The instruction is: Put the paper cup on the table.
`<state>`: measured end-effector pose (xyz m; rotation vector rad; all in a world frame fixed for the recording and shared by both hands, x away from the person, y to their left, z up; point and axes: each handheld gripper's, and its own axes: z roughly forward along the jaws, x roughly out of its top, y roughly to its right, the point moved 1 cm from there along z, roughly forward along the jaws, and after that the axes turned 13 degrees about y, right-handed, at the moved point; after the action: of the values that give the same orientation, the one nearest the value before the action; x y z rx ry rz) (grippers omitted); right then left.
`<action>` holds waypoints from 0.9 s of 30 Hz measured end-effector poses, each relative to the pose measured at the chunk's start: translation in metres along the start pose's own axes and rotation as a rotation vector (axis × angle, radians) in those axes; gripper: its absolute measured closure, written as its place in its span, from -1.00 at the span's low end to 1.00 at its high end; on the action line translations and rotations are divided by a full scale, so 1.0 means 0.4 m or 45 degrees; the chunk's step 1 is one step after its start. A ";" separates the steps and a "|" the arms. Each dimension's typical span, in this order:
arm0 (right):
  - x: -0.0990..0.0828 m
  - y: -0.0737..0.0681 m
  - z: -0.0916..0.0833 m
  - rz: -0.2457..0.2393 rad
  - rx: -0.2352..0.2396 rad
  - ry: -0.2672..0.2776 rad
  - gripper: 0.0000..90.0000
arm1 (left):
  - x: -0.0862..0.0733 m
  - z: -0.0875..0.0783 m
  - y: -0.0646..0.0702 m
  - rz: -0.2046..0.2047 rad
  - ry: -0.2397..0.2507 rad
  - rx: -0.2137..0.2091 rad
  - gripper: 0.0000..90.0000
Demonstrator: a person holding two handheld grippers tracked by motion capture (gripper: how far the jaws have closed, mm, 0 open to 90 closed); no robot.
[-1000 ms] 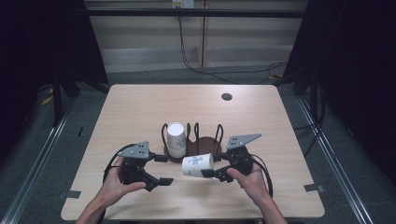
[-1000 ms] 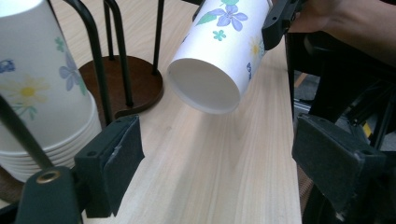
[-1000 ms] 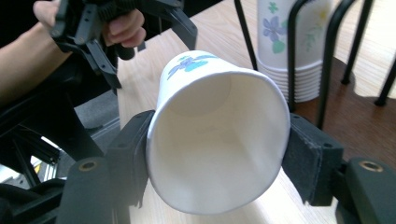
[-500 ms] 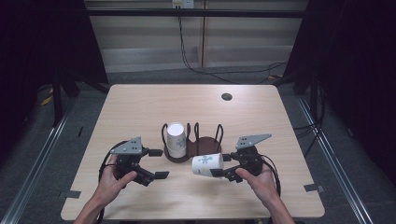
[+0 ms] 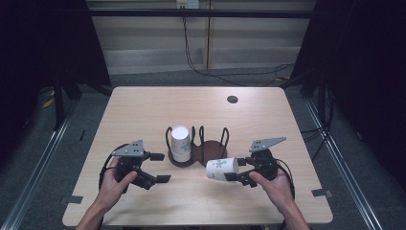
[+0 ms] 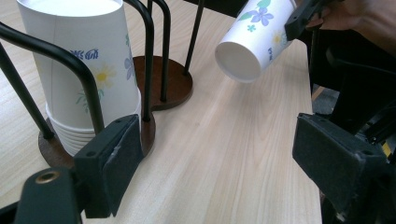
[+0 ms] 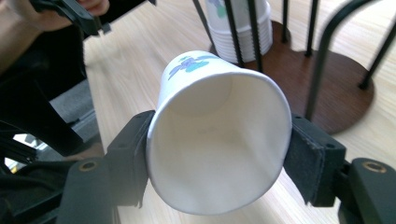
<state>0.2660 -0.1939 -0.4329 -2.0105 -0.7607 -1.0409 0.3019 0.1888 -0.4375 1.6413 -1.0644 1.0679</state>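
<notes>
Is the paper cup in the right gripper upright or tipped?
Tipped: the paper cup lies sideways between the right gripper, its base facing the stack.

A white paper cup point(image 7: 217, 135) printed with blue and purple flowers is seen beside the dark brown, black-wired cup holder point(image 5: 201, 154). The white stacked cups point(image 6: 88, 74) inside that holder are patterned with yellow and blue flowers. The table point(image 5: 143, 110) under the holder is pale wood-grained.
</notes>
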 end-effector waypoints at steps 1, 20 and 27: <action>-0.001 0.003 -0.005 0.001 -0.011 -0.006 -0.31 | 0.001 -0.001 0.000 0.006 0.013 -0.004 -0.65; 0.020 0.049 -0.103 0.022 -0.194 -0.094 -0.31 | -0.008 -0.016 -0.011 0.033 -0.016 0.010 -0.64; 0.044 0.069 -0.103 0.017 -0.277 -0.146 -0.31 | -0.009 -0.019 -0.011 0.045 -0.026 0.025 -0.64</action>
<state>0.2784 -0.2400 -0.4106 -2.2737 -0.7181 -1.0457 0.3035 0.1979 -0.4400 1.6575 -1.1032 1.0895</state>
